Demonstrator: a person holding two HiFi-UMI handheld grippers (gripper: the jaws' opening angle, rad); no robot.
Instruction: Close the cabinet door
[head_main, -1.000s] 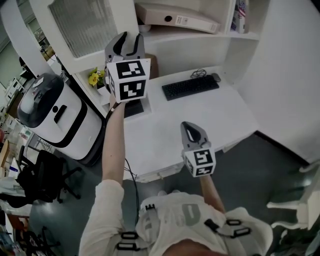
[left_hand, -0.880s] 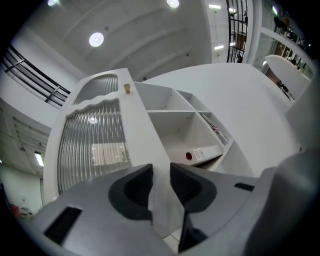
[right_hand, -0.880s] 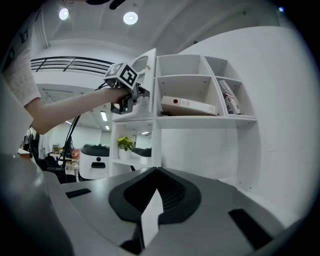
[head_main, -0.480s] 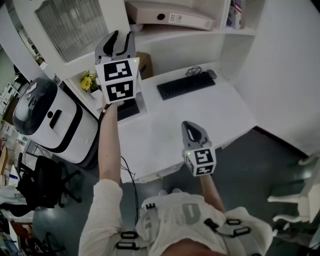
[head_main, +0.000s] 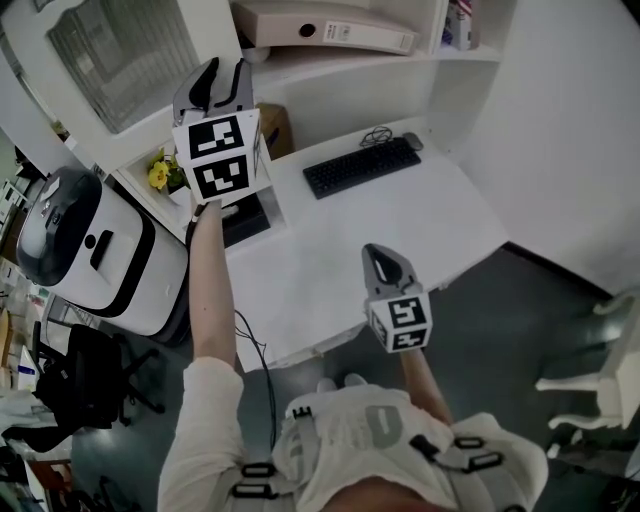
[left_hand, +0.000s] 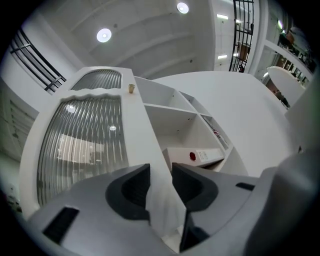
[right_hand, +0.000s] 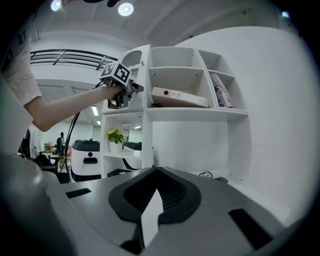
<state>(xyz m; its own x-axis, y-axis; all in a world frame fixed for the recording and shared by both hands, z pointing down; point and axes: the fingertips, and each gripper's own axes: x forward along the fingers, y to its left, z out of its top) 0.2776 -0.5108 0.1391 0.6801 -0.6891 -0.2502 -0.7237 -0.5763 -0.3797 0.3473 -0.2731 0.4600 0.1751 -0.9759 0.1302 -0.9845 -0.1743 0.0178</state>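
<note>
Left gripper view: I read the left gripper clamped on the free edge of the white-framed, ribbed-glass cabinet door. The edge runs up between both pads, with the glass to the jaws' left and the open white shelf unit to their right. Right gripper view: the right gripper has its jaws together and empty, well apart from the door.

The left arm reaches up and out at full stretch. Its left gripper tilts a little above level, jaws clamped on the edge of the cabinet door. The right arm is bent close to the torso, and its right gripper is held low by the desk's front edge, roughly level, jaws together with nothing between them.
</note>
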